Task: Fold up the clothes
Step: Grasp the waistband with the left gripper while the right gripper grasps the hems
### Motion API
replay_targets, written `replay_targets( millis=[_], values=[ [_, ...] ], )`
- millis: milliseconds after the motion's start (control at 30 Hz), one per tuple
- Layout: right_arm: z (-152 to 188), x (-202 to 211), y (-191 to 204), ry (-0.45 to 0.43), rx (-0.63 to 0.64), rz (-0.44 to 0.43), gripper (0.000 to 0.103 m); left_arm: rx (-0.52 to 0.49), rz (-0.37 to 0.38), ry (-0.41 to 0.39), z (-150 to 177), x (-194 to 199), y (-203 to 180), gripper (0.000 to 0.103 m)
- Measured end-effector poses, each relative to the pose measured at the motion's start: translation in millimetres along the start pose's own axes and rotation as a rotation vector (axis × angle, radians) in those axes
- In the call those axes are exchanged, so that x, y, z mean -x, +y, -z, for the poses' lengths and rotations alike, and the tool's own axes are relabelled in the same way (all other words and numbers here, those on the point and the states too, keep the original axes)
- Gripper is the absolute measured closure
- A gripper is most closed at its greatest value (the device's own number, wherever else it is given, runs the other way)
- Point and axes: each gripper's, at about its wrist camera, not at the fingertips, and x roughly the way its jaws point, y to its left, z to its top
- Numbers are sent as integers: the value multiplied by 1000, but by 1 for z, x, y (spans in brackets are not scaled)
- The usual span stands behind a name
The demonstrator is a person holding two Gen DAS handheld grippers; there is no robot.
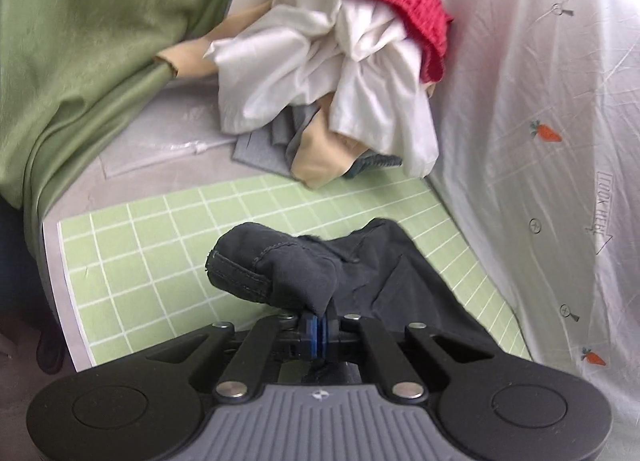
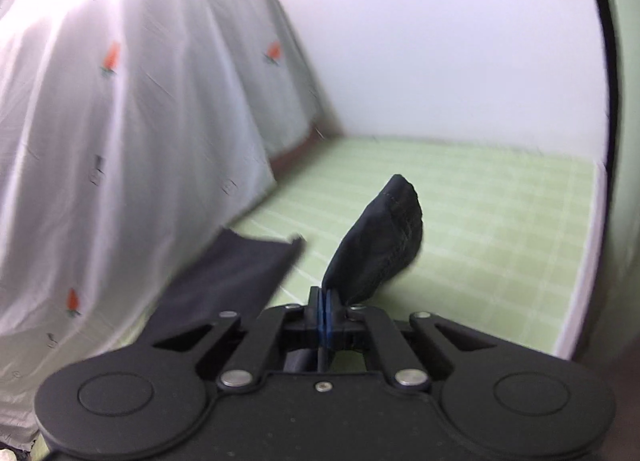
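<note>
Both jaws clamp the dark garment (image 1: pixel 360 261) above the green grid mat (image 1: pixel 160 245): left gripper (image 1: pixel 319 327), right gripper (image 2: pixel 325 301). We judge lifting underway; next, spread it flat on the mat.

We are in what looks like a room in a home, set up as a spot for folding laundry. A flat surface carries a green mat (image 1: pixel 168 237) printed with a white grid. At its far edge lies a loose pile of clothes (image 1: pixel 344 73): white, red, beige and grey pieces heaped together. A white sheet (image 1: pixel 532 109) printed with small carrots hangs down one side like a screen, and a green cloth (image 1: pixel 80 53) drapes the other side. Behind the mat stands a plain pale wall (image 2: pixel 440 41).
</note>
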Motion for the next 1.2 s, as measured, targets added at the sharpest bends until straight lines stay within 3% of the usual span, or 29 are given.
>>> replay_targets(
  millis=[233, 333, 567, 767, 900, 933, 967, 1000, 1033, 1067, 1167, 1200],
  values=[
    [-45, -5, 41, -86, 38, -145, 102, -8, 33, -55, -6, 7, -32, 101],
    [-54, -20, 62, -114, 86, -155, 102, -17, 38, -77, -12, 4, -46, 101],
    [-65, -63, 88, -131, 46, -141, 102, -16, 40, -99, -32, -30, -84, 101],
    [-60, -139, 126, -99, 81, -93, 102, -27, 6, -90, -48, -87, -122, 101],
    [-49, -217, 167, -48, 109, -78, 102, -23, -22, -73, -59, -148, -155, 101],
    [-45, -241, 180, -38, 124, -83, 102, -34, -31, -75, -61, -166, -165, 99],
    [-41, -268, 195, -30, 145, -93, 101, -55, -47, -74, -63, -186, -176, 90],
    [-38, -292, 208, -13, 173, -82, 91, -75, -73, -61, -65, -205, -187, 81],
    [-34, -315, 221, 10, 208, -56, 64, -90, -113, -32, -67, -220, -195, 62],
    [-30, -334, 232, 42, 233, -16, 52, -98, -144, -16, -67, -229, -201, 50],
    [-8, -346, 228, 93, 218, 20, 39, -170, -132, -55, -48, -229, -206, 34],
    [3, -344, 221, 109, 211, 35, 31, -206, -137, -57, -37, -226, -206, 32]
  ],
)
